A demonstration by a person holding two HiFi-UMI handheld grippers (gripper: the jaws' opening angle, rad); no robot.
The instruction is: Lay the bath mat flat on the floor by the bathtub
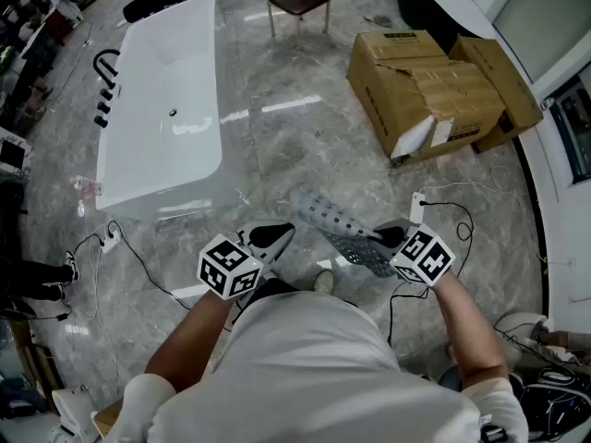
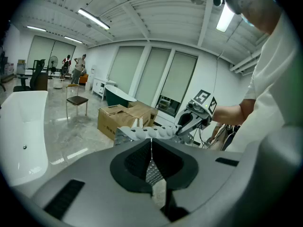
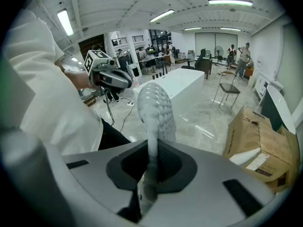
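Observation:
The bath mat point(image 1: 337, 224) is grey, bumpy and perforated, and hangs crumpled above the marble floor between my two grippers. My right gripper point(image 1: 386, 238) is shut on its right end; in the right gripper view the mat point(image 3: 158, 108) rises edge-on from the closed jaws point(image 3: 151, 167). My left gripper point(image 1: 277, 236) is at the mat's left side, and in the left gripper view a thin perforated strip sits pinched between its jaws point(image 2: 151, 171), with the mat point(image 2: 147, 132) stretching toward the right gripper point(image 2: 189, 119). The white bathtub point(image 1: 166, 100) stands ahead to the left.
Two open cardboard boxes point(image 1: 434, 90) lie ahead on the right. A chair point(image 1: 297, 0) stands beyond the tub. Cables and a power strip point(image 1: 111, 240) trail on the floor at the left, and more cables point(image 1: 457, 220) lie at the right. People stand far off.

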